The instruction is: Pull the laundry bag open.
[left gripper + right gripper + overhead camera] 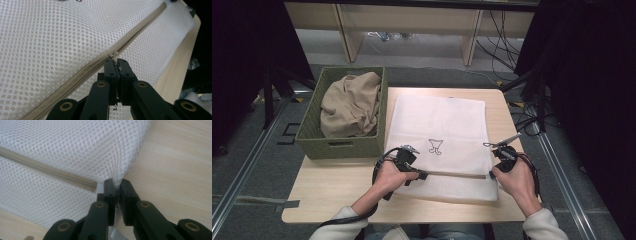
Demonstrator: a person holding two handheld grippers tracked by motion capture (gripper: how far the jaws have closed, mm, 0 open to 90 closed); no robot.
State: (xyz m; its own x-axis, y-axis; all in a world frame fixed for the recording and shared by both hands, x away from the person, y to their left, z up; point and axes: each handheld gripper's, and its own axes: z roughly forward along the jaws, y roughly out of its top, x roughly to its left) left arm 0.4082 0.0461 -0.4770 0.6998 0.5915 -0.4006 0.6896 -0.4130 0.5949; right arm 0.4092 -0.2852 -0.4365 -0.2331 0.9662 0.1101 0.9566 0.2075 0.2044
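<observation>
- One white mesh laundry bag [439,140] lies flat on the bench [337,195], covering its middle and right half, near edge close to the bench's front edge.
- One beige zipper [82,72] runs along the bag near that front edge.
- Left gripper [116,60] is clamped together on the zipper pull [114,53], at the zipper's left part.
- Right gripper [115,182] is pinched on the bag's mesh at its front right corner, beside the zipper's end.
- One green basket [309,135] sits at the bench's back left corner, touching the bag's left edge, holding one tan cloth [349,102].
</observation>
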